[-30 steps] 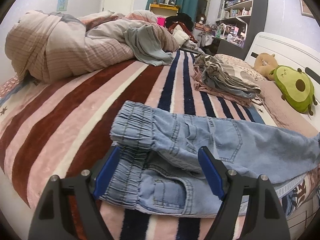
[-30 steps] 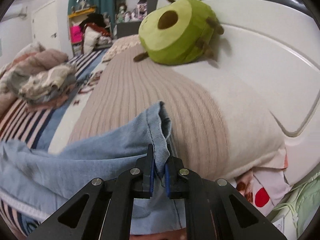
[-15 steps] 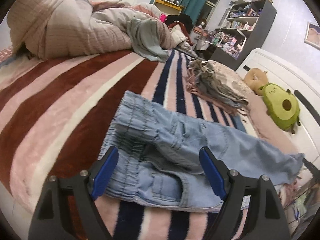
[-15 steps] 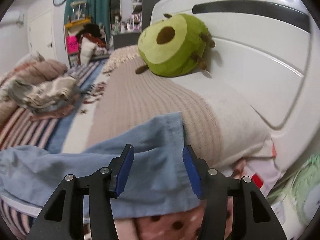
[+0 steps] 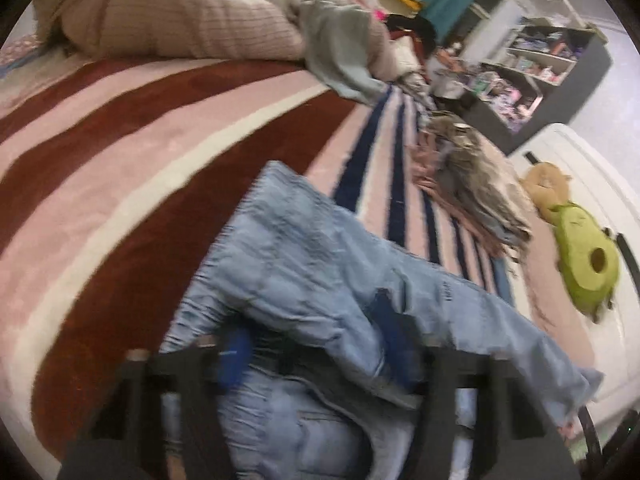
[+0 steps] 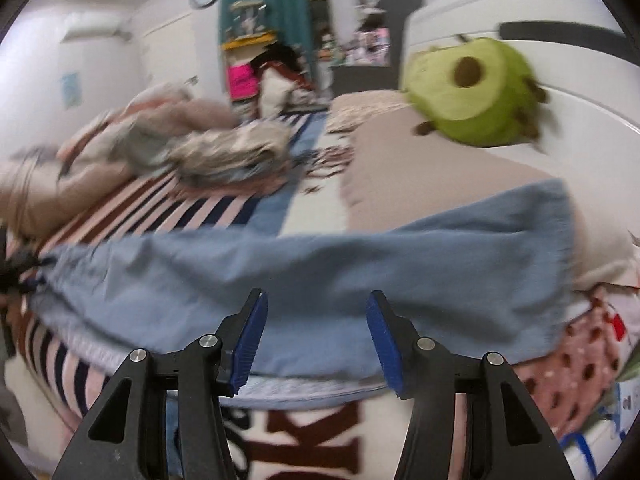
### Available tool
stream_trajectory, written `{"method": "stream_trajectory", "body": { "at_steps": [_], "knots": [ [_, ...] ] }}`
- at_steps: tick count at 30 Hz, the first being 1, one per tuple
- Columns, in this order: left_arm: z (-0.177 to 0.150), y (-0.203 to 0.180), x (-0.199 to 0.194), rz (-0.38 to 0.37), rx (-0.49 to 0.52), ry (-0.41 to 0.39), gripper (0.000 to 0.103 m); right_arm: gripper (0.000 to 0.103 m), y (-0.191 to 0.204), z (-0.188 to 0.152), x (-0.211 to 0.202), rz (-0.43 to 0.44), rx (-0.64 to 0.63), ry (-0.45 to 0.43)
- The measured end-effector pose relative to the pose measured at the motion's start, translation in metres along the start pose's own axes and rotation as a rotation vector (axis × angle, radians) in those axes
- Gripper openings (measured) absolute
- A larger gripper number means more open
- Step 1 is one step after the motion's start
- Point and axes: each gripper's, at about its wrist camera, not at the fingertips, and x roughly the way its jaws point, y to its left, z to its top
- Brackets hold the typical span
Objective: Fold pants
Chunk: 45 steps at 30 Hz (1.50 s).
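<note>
Down at the bed's edge, below my right gripper point(image 6: 316, 344), big dark-red letters run across a white cloth point(image 6: 312, 440); I can make out what looks like "OK", the rest hidden. A small dark mark sits on the light-blue jeans point(image 5: 320, 272), too blurred to read. Those jeans lie stretched across the striped blanket point(image 5: 120, 168), waistband end toward my left gripper point(image 5: 316, 344), one leg point(image 6: 360, 256) running out onto the beige pillow point(image 6: 420, 184). Beyond the jeans sits a pile of folded clothes point(image 5: 476, 188), and farther off a heaped quilt point(image 5: 180, 12). An avocado plush point(image 6: 468, 96) rests on the pillow against the white headboard point(image 6: 560, 40), with a tan plush point(image 5: 546, 184) just beside it. A dark shelf unit point(image 5: 548, 68) stands past the bed. My left jaws are closing with the bunched waistband denim between them; blur keeps me from telling whether the pads press it. My right fingers point(image 6: 248, 336) are spread and released, the jeans leg lying just beyond their tips, untouched.
</note>
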Motion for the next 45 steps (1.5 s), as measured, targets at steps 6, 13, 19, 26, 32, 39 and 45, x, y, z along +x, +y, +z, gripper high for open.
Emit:
{"method": "stream_trajectory", "body": {
  "at_steps": [6, 13, 19, 26, 32, 39, 45],
  "knots": [
    [-0.013, 0.003, -0.032, -0.042, 0.018, -0.070, 0.013, 0.057, 0.035, -0.019, 0.022, 0.122, 0.009, 0.030],
    [-0.042, 0.003, -0.085, -0.039, 0.066, -0.154, 0.012, 0.057, 0.051, -0.024, 0.029, 0.207, 0.043, 0.037],
    [-0.062, 0.023, -0.064, 0.029, 0.064, -0.061, 0.015, 0.057, 0.043, -0.024, 0.038, 0.199, 0.083, 0.062],
    [-0.062, 0.041, -0.080, -0.006, -0.016, -0.120, 0.079, 0.057, 0.037, -0.029, 0.039, 0.213, 0.112, 0.074],
    [-0.066, 0.069, -0.077, -0.127, -0.127, -0.073, 0.079, 0.057, 0.042, -0.030, 0.039, 0.220, 0.104, 0.072],
    [-0.066, 0.063, -0.028, -0.314, -0.232, 0.006, 0.087, 0.057, 0.051, -0.028, 0.043, 0.257, 0.115, 0.069],
    [-0.045, 0.043, -0.010, -0.265, -0.265, 0.004, 0.083, 0.057, 0.052, -0.026, 0.044, 0.248, 0.124, 0.051]
  ]
}}
